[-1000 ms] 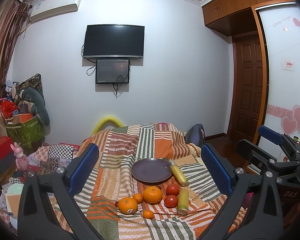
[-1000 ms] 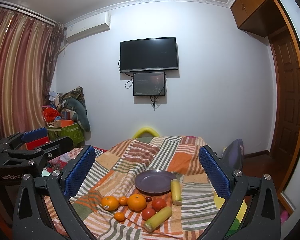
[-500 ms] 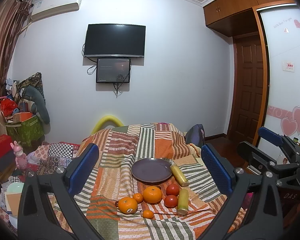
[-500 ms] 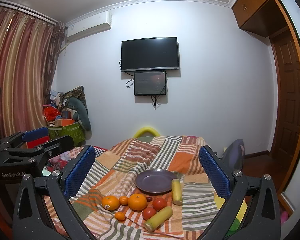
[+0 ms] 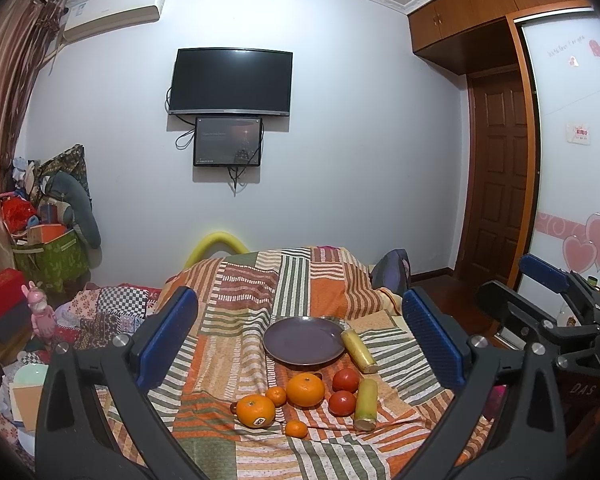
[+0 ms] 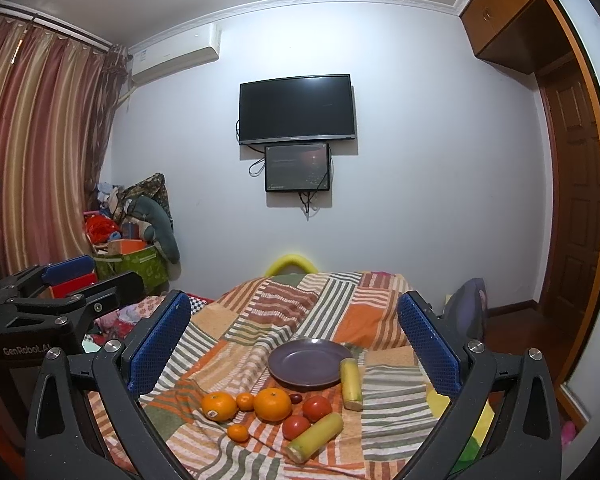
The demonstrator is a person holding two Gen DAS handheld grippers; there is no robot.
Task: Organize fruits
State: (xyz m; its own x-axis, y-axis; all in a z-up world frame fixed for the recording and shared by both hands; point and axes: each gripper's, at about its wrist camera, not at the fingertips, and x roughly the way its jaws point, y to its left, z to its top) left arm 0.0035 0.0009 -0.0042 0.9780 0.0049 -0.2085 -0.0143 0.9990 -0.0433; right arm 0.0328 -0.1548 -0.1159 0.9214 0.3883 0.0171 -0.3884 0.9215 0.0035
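Almost nothing has moved: my left tool (image 5: 296,332) and right tool (image 6: 294,332) still hover wide open, empty, above untouched fruit beside the plate (image 5: 303,340) on the bed (image 5: 256,280).

Lower centre of the frame: one purple plate (image 5: 304,340), two large oranges (image 5: 305,389), two small tangerines (image 5: 276,395), two tomatoes (image 5: 345,379), two yellow corn pieces (image 5: 366,398).

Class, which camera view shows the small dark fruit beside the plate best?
The right wrist view: the small dark fruit lies in the open between the large orange and the plate. In the left wrist view, that orange mostly hides it.
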